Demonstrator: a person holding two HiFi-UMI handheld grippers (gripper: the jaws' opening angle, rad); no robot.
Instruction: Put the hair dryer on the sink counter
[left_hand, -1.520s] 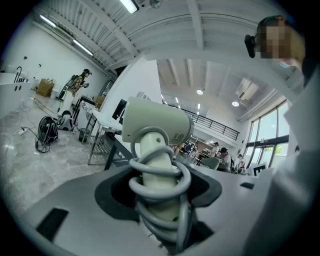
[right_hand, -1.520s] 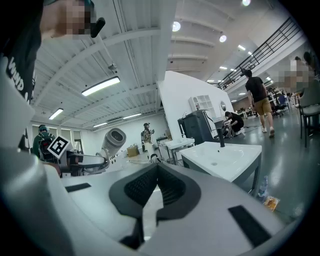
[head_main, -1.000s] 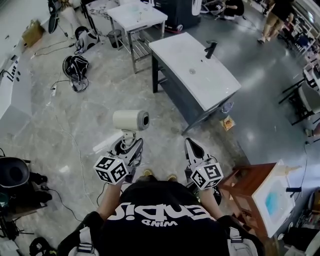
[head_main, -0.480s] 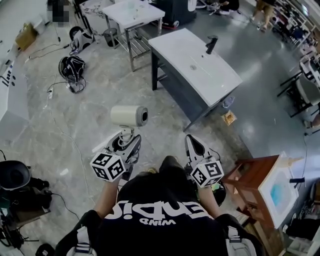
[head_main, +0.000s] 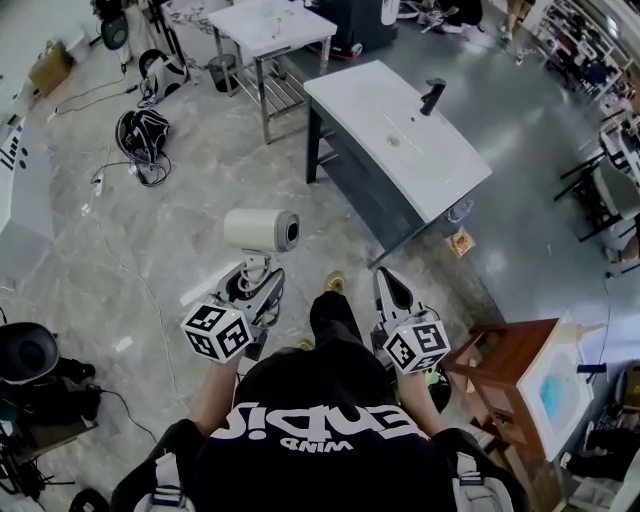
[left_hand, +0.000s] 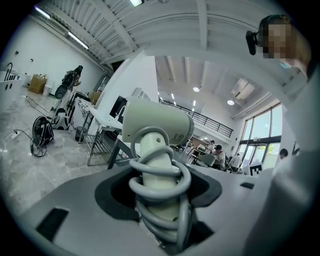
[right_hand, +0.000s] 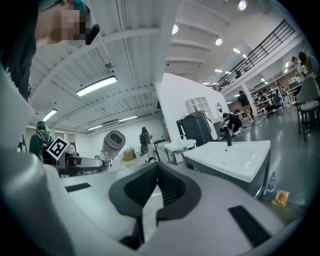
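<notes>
Carry step, I'd say. The left gripper (head_main: 254, 290) is clamped on the handle of the hair dryer (head_main: 260, 229), cord wound round it, nozzle up, out over the floor (head_main: 190, 190) at near left. The sink counter (head_main: 440, 160) sits well apart at far right. The right gripper (head_main: 388, 285) is pinched closed with nothing in it. Next up is probably walking over and setting the dryer on bare top, clear of the faucet (head_main: 432, 96). Count: one dryer, one counter, one faucet, two grippers.

I see cream hair dryer (head_main: 260, 229) upright, grey cord wound round handle, barrel pointing right, clamped in left gripper (head_main: 254, 284). White sink counter (head_main: 440, 185) far right, well apart.
</notes>
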